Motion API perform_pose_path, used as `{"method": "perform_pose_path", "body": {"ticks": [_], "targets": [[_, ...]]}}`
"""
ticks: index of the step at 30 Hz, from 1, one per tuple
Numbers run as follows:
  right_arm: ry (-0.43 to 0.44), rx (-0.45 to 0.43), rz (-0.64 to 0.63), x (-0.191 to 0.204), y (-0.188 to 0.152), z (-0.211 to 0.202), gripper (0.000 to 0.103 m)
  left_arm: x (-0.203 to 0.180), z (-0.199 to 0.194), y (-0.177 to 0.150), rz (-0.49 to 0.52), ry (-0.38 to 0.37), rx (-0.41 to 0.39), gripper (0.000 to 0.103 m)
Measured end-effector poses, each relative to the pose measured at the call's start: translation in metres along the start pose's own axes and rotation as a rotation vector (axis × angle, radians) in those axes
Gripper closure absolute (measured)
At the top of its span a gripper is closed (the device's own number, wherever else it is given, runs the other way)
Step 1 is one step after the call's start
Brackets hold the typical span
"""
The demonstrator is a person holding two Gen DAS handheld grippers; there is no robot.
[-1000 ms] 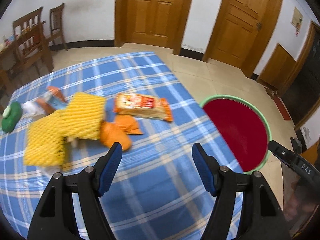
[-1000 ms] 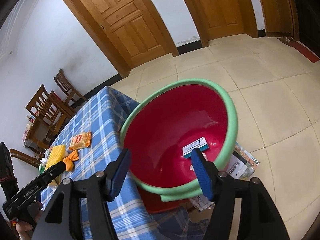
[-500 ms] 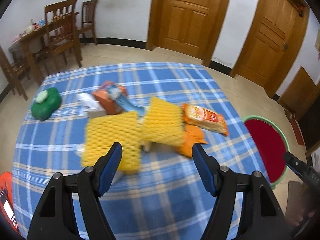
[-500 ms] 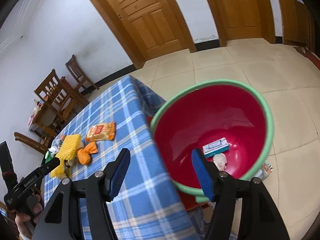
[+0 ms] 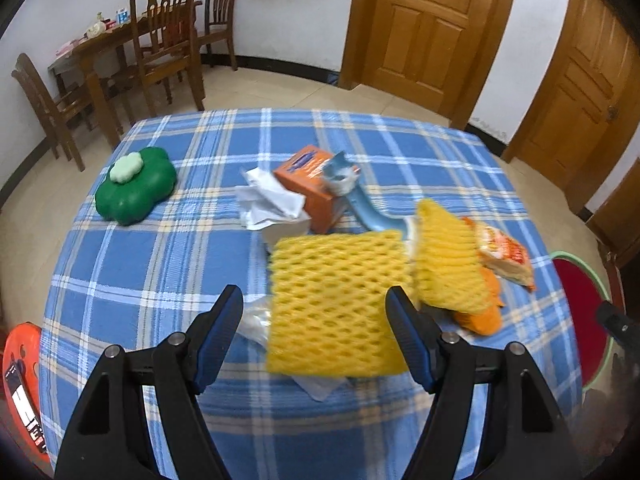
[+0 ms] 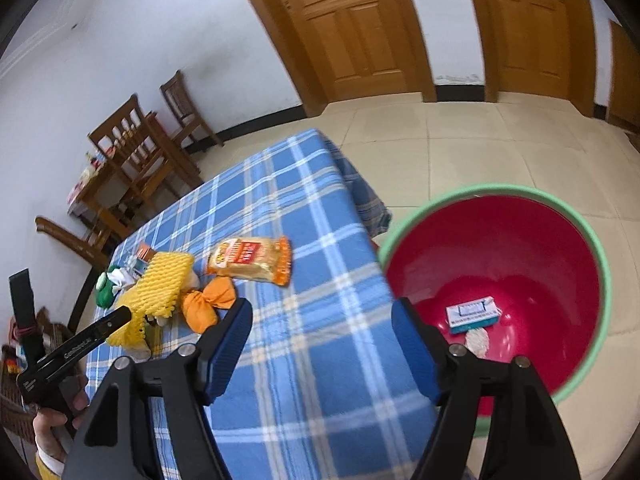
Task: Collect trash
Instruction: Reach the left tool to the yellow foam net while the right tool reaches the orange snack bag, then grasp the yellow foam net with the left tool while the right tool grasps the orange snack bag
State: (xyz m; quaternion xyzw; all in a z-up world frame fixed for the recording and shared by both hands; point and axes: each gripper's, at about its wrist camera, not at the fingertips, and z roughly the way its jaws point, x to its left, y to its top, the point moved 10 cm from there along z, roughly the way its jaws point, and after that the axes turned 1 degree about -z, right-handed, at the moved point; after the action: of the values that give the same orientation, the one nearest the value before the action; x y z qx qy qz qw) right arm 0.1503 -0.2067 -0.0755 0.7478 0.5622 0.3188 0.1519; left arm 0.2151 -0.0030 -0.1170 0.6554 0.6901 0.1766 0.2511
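Jaws of both grippers are standing spread and holding nothing: the left gripper (image 5: 314,330) is hovering over the blue plaid-clothed worktop (image 5: 168,264), the right gripper (image 6: 322,336) over the worktop's edge beside the red plastic basin with a green rim (image 6: 600,264). Inside the basin a small white-and-teal box (image 6: 473,314) and a pale crumpled scrap (image 6: 478,340) are lying. On the cloth, two yellow foam-net fruit sleeves (image 5: 334,300) are lying side by side, the nearer one sitting between the left jaws. Just beside them an orange-and-yellow snack packet (image 6: 250,260) and a twisted orange wrapper (image 6: 208,304) are resting. Behind the sleeves an orange carton (image 5: 310,184), crumpled white paper (image 5: 268,202) and a torn blue wrapper (image 5: 352,188) are crowding together. Well apart, a green flower-shaped container (image 5: 134,186) is sitting.
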Motion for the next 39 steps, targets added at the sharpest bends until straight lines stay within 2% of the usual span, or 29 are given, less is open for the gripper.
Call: {"method": "perform_pose_path", "body": {"ticks": [4, 13, 15, 24, 26, 32, 34, 36, 39], "targets": [[0.012, 0.03, -0.045, 0.015, 0.004, 0.016, 0.028, 0.007, 0.012, -0.001, -0.013, 0.009, 0.021, 0.029], [0.028, 0.092, -0.163, 0.042, 0.015, 0.056, 0.025, 0.007, 0.02, 0.003, -0.043, -0.074, 0.018, 0.03], [0.027, 0.097, -0.197, 0.046, 0.018, 0.064, 0.025, 0.006, 0.02, 0.003, -0.049, -0.092, 0.015, 0.033], [0.022, 0.138, -0.327, 0.061, 0.026, 0.095, 0.022, -0.001, 0.022, 0.003, -0.099, -0.202, 0.027, 0.059], [0.023, 0.151, -0.34, 0.062, 0.024, 0.1, 0.022, -0.004, 0.021, 0.003, -0.104, -0.221, 0.028, 0.067], [0.031, 0.171, -0.355, 0.065, 0.021, 0.11, 0.023, -0.008, 0.012, 0.001, -0.122, -0.26, 0.022, 0.082], [0.028, 0.176, -0.356, 0.066, 0.019, 0.112, 0.026, -0.008, 0.008, 0.002, -0.128, -0.271, 0.016, 0.085], [0.013, 0.166, -0.371, 0.067, 0.018, 0.111, 0.037, -0.01, 0.002, 0.001, -0.131, -0.284, 0.01, 0.087], [0.009, 0.159, -0.371, 0.068, 0.017, 0.11, 0.045, -0.01, -0.004, 0.002, -0.129, -0.295, -0.001, 0.09]]}}
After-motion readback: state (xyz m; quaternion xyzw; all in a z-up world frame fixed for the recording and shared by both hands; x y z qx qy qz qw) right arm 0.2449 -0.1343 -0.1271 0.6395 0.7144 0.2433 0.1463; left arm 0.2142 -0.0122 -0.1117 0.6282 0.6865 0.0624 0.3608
